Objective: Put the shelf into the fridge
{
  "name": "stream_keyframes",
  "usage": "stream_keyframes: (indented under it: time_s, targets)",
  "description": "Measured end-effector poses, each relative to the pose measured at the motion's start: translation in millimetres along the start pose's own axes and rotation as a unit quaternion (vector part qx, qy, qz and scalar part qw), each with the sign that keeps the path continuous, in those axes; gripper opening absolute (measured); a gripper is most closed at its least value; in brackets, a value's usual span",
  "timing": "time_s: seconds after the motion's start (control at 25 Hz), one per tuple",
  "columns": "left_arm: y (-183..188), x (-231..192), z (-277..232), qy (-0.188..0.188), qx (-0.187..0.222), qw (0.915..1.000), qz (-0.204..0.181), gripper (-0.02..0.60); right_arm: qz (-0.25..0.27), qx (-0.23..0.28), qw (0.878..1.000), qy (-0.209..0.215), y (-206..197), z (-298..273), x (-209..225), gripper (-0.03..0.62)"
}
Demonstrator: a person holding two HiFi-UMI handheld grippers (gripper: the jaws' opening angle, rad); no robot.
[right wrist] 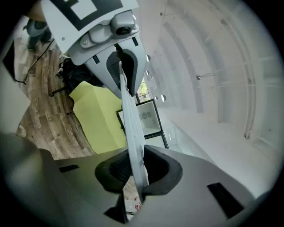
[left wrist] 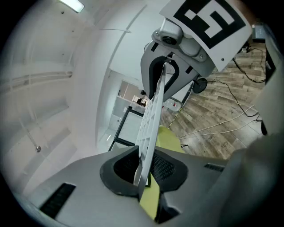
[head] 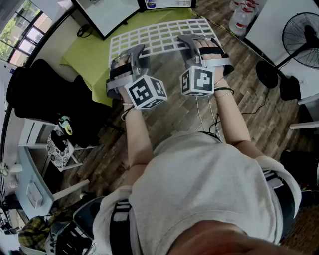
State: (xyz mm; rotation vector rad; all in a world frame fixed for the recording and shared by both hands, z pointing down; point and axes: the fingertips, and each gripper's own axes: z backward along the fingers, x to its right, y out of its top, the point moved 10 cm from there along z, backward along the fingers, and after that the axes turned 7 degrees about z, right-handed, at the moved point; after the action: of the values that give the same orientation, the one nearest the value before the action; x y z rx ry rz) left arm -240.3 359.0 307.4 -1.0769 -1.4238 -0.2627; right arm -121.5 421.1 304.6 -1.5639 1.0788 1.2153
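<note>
The shelf (head: 159, 35) is a flat white grid panel, held level above the green mat (head: 87, 60). My left gripper (head: 130, 57) is shut on its near left edge and my right gripper (head: 197, 45) on its near right edge. In the left gripper view the shelf (left wrist: 153, 115) runs edge-on out from between my left gripper's (left wrist: 144, 170) dark pads to the right gripper (left wrist: 164, 75). The right gripper view shows the same panel (right wrist: 131, 119) pinched in my right gripper (right wrist: 137, 170). The dark-framed white fridge (head: 107, 15) stands just beyond the shelf's far edge.
A standing fan (head: 301, 35) and water bottles (head: 241, 17) are at the far right. A black chair (head: 45, 94) and a small white stand (head: 60, 149) sit at the left. Cables (head: 207, 117) trail over the wooden floor below my hands.
</note>
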Motion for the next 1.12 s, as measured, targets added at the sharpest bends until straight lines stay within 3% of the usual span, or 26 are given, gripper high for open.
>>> stream_keyframes:
  time_s: [0.52, 1.12]
  targets:
    - [-11.1, 0.4, -8.2, -0.007, 0.008, 0.9999, -0.008, 0.066, -0.006, -0.010, 1.000, 0.003, 5.7, -8.8, -5.1, 0.071]
    - [-39.9, -8.2, -20.2, -0.006, 0.010, 0.9996, -0.026, 0.068, -0.020, -0.009, 0.999, -0.026, 25.0, -32.8, -21.5, 0.069]
